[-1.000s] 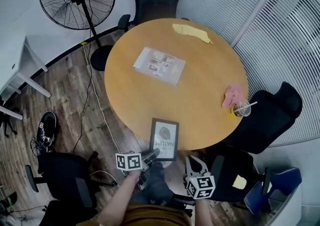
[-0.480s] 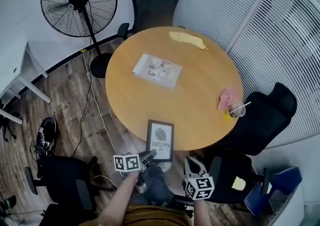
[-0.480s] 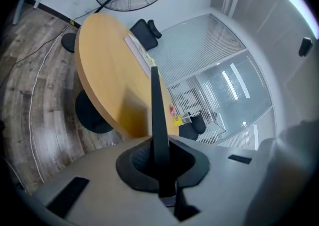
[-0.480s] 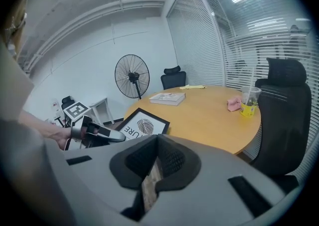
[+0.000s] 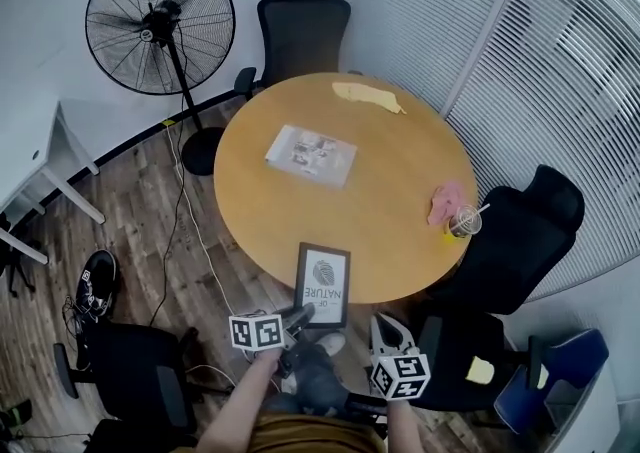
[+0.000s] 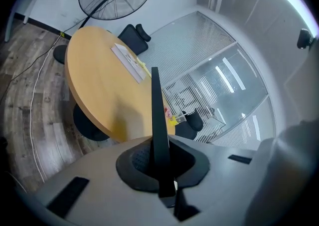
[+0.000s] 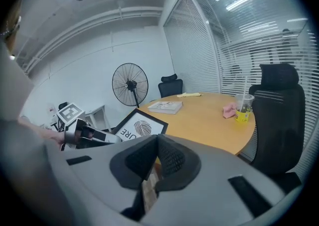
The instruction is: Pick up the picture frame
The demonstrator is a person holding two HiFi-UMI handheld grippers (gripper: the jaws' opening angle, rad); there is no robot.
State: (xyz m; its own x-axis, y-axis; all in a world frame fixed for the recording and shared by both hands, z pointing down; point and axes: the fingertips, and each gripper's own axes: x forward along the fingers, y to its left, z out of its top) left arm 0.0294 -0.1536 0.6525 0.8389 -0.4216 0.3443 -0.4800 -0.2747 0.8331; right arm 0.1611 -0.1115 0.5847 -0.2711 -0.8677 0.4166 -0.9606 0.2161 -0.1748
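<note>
- held the picture frame (image 5: 323, 284) by its lower edge in the left claw (image 5: 303, 314), pads clenched on the thin black border.
- in the left gripper view, saw the picture frame edge-on, rising straight up from between the pads.
- found the picture frame at the near edge of the round table (image 5: 390, 156), tilted, fingerprint print facing up; could not tell if it touched the table.
- had the right claw (image 5: 381, 323) clenched on nothing, just beside the picture frame and apart from it.
- farther on the table lay a booklet (image 5: 311, 154), a yellow cloth (image 5: 368, 96), and a pink cloth (image 5: 443, 203) next to a plastic cup (image 5: 461, 222) with a straw.
</note>
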